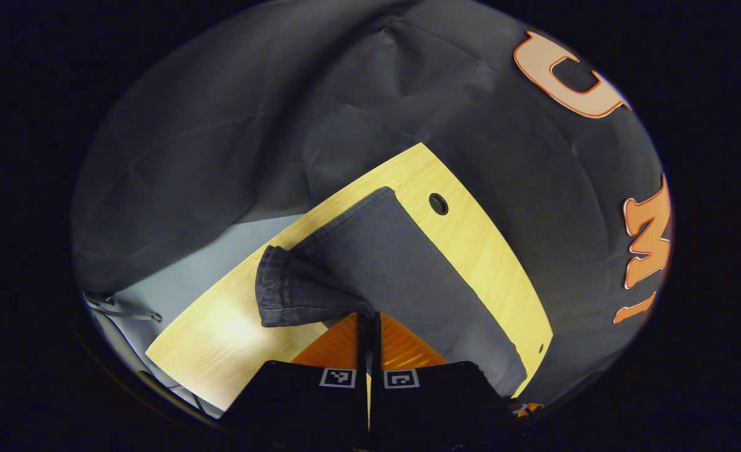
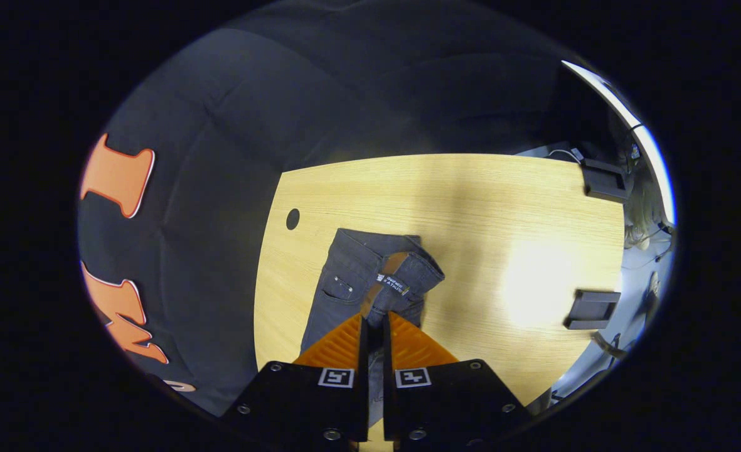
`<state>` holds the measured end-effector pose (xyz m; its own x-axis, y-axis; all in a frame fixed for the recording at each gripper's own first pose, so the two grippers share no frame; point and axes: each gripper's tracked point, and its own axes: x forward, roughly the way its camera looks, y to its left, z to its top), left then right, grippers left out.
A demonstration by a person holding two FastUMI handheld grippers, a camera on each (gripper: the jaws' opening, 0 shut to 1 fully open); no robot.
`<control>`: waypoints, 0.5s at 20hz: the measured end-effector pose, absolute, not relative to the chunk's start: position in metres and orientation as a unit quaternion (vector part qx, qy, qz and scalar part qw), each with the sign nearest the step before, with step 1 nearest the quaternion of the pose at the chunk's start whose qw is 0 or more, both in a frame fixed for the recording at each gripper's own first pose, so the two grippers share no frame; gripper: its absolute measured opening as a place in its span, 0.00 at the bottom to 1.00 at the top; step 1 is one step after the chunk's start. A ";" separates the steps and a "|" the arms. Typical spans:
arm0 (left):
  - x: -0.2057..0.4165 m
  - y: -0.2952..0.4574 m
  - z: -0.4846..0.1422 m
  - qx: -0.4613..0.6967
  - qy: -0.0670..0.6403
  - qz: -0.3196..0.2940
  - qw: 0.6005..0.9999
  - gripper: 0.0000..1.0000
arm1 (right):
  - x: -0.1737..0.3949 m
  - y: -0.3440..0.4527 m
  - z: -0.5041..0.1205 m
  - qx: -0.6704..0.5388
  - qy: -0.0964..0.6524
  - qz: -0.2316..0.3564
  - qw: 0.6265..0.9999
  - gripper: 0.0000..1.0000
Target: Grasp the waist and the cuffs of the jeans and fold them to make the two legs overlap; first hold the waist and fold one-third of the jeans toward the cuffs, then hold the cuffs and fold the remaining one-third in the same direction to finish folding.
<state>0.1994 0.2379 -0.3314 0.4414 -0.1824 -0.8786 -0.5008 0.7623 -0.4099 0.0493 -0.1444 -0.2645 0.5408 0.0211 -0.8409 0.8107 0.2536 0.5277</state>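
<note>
Both grippers pinch the jeans (image 2: 345, 276): left gripper (image 1: 369, 323) at a cuff, right gripper (image 2: 374, 323) at the waist, mid leg-overlap fold near the tabletop's (image 2: 502, 207) holed edge; next, lay the legs flush.

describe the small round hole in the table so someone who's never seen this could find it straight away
Start at the light wooden table in front of the black cloth wall. Dark jeans lie along one side of it. Just beyond the jeans' waist end, near the table's corner by the wall, sits the round hole: dark, set into the wood itself, unlike the black boxes at the opposite edge.
</note>
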 end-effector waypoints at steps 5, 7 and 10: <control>0.227 0.228 -0.348 -0.304 0.541 0.119 0.775 0.02 | 0.091 -0.144 -0.280 0.553 0.400 -0.262 0.683 0.10; 0.238 0.226 -0.349 -0.290 0.545 0.119 0.777 0.02 | 0.107 -0.143 -0.287 0.551 0.408 -0.257 0.681 0.10; 0.258 0.223 -0.344 -0.286 0.551 0.120 0.775 0.02 | 0.128 -0.141 -0.295 0.557 0.419 -0.250 0.672 0.10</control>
<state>0.2584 0.2232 -0.3440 0.3642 -0.1297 -0.9223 -0.5012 0.8073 -0.3115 0.1281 -0.1408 -0.2950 0.5240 0.1309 -0.8416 0.8026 0.2547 0.5393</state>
